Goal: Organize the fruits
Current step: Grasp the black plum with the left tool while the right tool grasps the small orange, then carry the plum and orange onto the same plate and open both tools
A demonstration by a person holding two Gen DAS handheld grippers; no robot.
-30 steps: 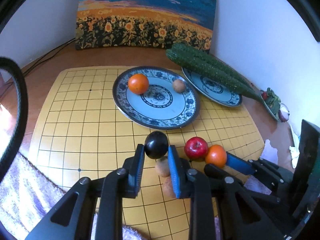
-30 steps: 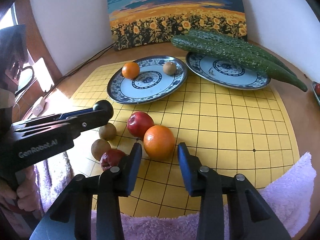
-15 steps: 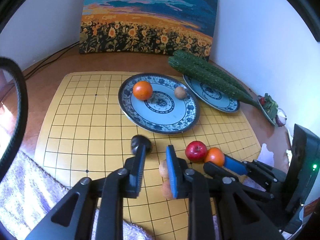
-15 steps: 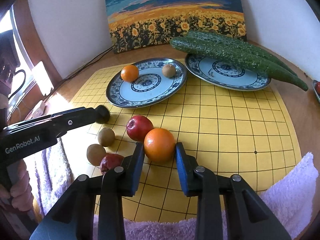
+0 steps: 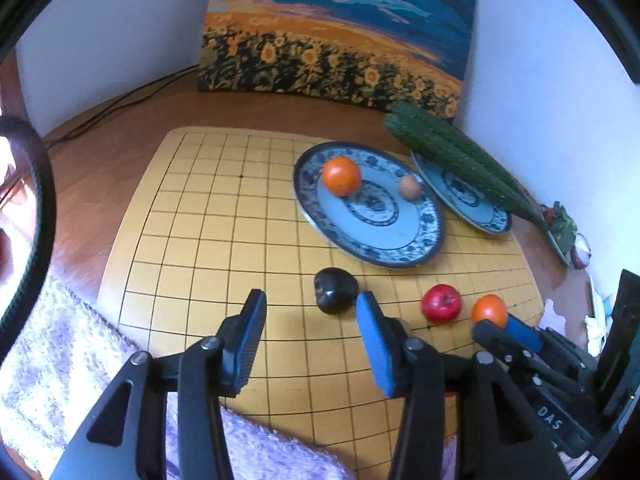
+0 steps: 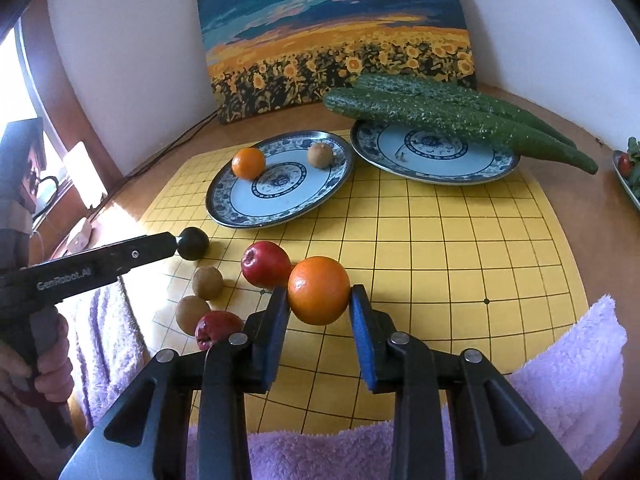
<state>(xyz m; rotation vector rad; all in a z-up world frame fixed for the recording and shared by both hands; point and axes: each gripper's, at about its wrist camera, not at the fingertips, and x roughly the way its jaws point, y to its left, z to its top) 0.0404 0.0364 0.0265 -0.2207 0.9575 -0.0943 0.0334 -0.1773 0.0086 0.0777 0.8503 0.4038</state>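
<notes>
My left gripper (image 5: 310, 322) is open and empty; a dark plum (image 5: 335, 290) lies on the yellow grid board (image 5: 200, 240) just beyond its fingertips. My right gripper (image 6: 319, 300) is shut on an orange (image 6: 319, 290) and holds it just off the board. A red apple (image 6: 266, 265) sits beside it. Two brown kiwis (image 6: 207, 282) and a dark red fruit (image 6: 218, 328) lie to the left. The blue-patterned plate (image 6: 240, 200) behind holds another orange (image 6: 248, 163) and a kiwi (image 6: 320, 155).
A second patterned plate (image 6: 492, 168) at the back right carries two cucumbers (image 6: 440, 114). A sunflower painting (image 6: 340, 40) leans on the wall. A lilac towel (image 6: 560, 360) lies along the board's near edge. A small dish (image 5: 562, 232) stands at the far right.
My left gripper has opened and let go of the dark plum, which now rests on the board. My right gripper has closed on the orange and lifted it slightly.
</notes>
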